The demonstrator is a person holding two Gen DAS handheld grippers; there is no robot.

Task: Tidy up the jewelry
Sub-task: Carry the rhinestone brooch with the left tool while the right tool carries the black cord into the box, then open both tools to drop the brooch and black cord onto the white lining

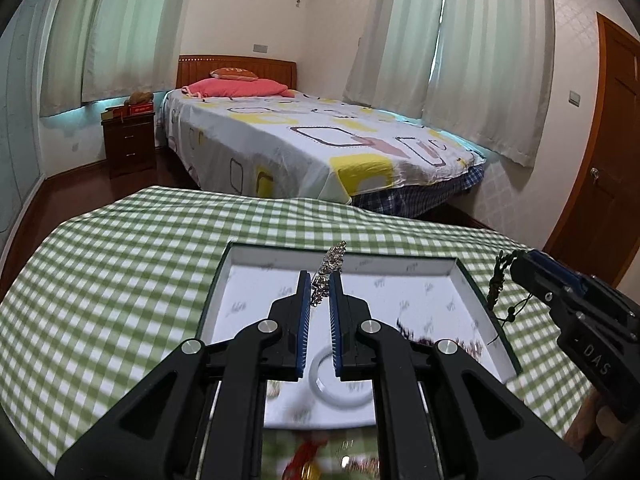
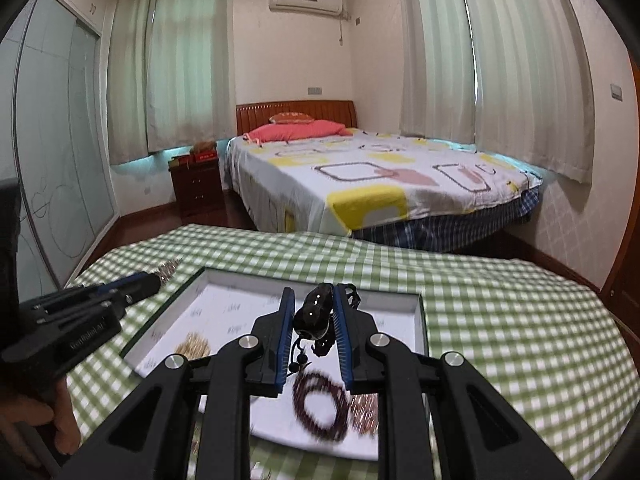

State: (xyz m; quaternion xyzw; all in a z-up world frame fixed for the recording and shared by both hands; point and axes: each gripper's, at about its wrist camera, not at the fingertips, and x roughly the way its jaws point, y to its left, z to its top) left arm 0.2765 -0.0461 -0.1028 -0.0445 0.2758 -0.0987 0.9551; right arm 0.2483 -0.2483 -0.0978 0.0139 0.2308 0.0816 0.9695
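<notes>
My left gripper (image 1: 320, 280) is shut on a silver sparkly chain (image 1: 330, 266) and holds it above a shallow white box (image 1: 400, 272) with a dark green rim. A white bangle (image 1: 340, 380) lies in the box below it. My right gripper (image 2: 314, 300) is shut on a dark bead bracelet (image 2: 316, 314) with cords hanging, above the same box (image 2: 240, 284). In the right wrist view the box holds a gold chain pile (image 2: 194, 346), a dark red bead loop (image 2: 320, 408) and a pinkish sparkly piece (image 2: 366, 412). The right gripper also shows in the left wrist view (image 1: 516, 262), the left gripper in the right wrist view (image 2: 158, 278).
The box rests on a table with a green-and-white checked cloth (image 1: 120, 280). A red-and-gold item (image 1: 306, 462) lies blurred at the near edge. Beyond the table are a bed (image 1: 320, 140), a dark nightstand (image 1: 130, 144), curtains and a wooden door (image 1: 600, 160).
</notes>
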